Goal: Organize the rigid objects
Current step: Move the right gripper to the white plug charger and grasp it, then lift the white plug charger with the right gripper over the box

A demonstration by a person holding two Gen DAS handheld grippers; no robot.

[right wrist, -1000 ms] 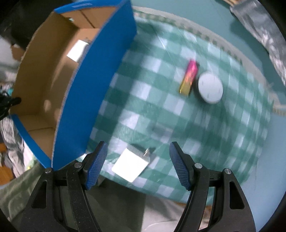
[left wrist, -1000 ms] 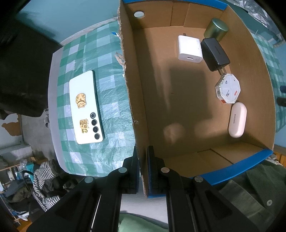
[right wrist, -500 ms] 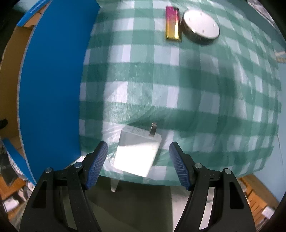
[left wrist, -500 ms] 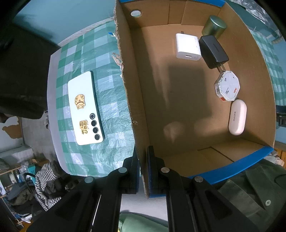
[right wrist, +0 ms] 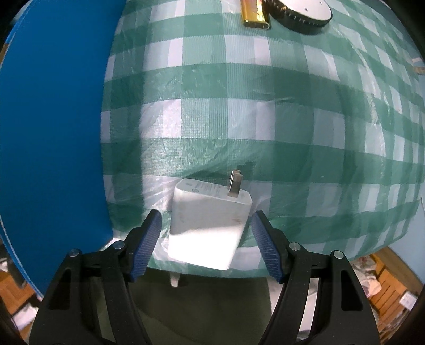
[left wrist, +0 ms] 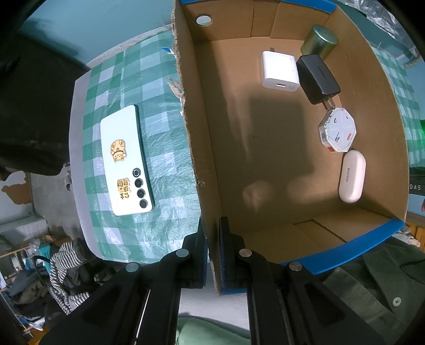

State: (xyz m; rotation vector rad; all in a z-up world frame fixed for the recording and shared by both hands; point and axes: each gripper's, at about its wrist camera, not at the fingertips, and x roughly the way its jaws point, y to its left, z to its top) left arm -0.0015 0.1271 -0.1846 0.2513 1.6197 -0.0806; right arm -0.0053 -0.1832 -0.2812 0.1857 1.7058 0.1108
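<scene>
My left gripper (left wrist: 211, 228) is shut on the near left wall of the cardboard box (left wrist: 204, 164). Inside the box lie a white charger (left wrist: 279, 70), a black charger (left wrist: 317, 78), a green tin (left wrist: 320, 42), an octagonal white case (left wrist: 337, 130) and a white oval case (left wrist: 352, 179). My right gripper (right wrist: 205, 225) is open, its fingers on either side of a white plug charger (right wrist: 207, 223) at the near table edge. The pads stand a little apart from the charger's sides.
A white phone (left wrist: 126, 162) lies on the green checked cloth left of the box. In the right wrist view the box's blue outer wall (right wrist: 53, 119) stands at left. A gold lighter (right wrist: 255, 13) and a round dark-rimmed disc (right wrist: 305, 12) lie at the far edge.
My right gripper has moved down and forward, so the white plug charger now sits between its open fingers. The left gripper has kept its grip on the box wall.
</scene>
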